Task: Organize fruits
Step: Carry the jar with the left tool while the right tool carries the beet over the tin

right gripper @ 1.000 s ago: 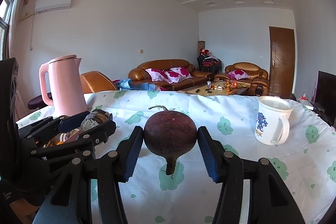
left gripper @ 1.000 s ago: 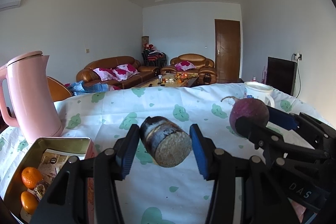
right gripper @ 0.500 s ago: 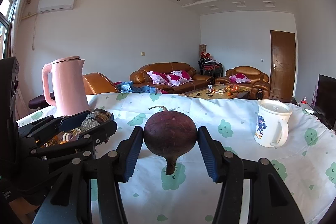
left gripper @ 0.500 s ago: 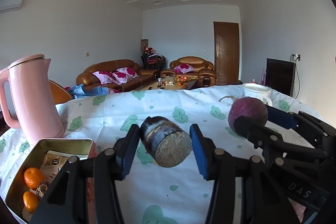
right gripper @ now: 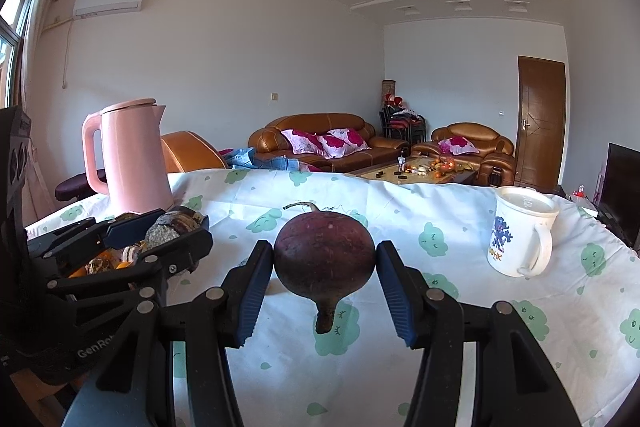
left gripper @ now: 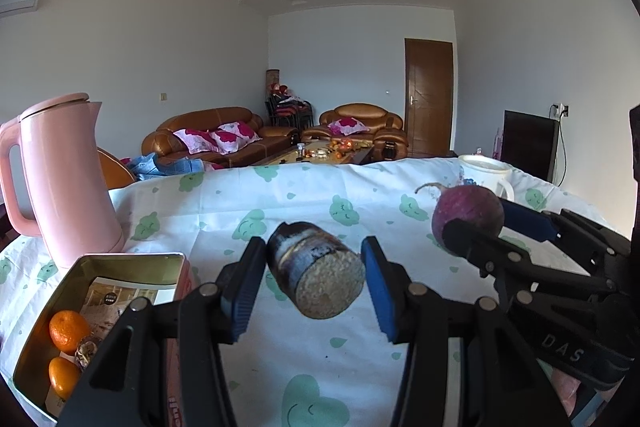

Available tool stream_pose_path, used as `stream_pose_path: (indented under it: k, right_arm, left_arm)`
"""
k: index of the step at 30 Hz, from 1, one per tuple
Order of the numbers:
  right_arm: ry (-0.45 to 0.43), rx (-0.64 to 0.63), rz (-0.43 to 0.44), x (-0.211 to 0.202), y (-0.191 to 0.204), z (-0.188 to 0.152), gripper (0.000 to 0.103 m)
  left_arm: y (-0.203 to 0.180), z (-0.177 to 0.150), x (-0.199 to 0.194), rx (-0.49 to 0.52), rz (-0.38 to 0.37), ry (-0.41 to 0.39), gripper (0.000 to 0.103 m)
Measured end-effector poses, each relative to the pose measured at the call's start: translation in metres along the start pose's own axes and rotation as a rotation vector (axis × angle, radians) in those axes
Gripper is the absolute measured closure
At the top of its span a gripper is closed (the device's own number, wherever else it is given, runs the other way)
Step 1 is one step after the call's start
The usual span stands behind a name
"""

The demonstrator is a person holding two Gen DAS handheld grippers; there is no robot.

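Observation:
My left gripper is shut on a short dark cut piece with a pale grainy cut face, held just above the tablecloth. It also shows at the left of the right wrist view as the left gripper around the cut piece. My right gripper is shut on a round purple root, tail hanging down and stem curling up. From the left wrist view the right gripper holds the purple root at the right. An open gold tin at lower left holds two oranges and packets.
A tall pink kettle stands behind the tin at the table's left. A white mug stands at the right, near the far edge. The table wears a white cloth with green prints. Sofas and a coffee table lie beyond.
Both grippers keep their grips. The left wrist view has drifted only slightly; the right one has not moved.

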State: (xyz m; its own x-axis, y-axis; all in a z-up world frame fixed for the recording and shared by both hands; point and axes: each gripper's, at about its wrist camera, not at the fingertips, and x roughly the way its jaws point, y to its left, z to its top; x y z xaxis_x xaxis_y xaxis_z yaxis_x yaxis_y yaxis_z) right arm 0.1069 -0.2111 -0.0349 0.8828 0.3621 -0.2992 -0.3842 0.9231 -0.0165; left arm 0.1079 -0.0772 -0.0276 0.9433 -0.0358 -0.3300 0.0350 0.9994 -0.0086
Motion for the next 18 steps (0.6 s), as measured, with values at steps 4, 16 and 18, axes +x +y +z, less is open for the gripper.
stream_pose_path:
  k: [4,16,18]
  right_arm:
    - [0.01,-0.002,0.007,0.0,0.004,0.0,0.048]
    - [0.038,0.011,0.076,0.005,0.027,0.006,0.048]
    - [0.039,0.004,0.086,0.006,0.033,0.008,0.048]
  left_arm:
    - [0.005,-0.002,-0.003,-0.004,-0.001,0.006,0.052]
    - [0.037,-0.009,-0.019,-0.045,0.009,0.025,0.052]
    - [0.043,-0.009,-0.022,-0.049,0.018,0.024,0.052]
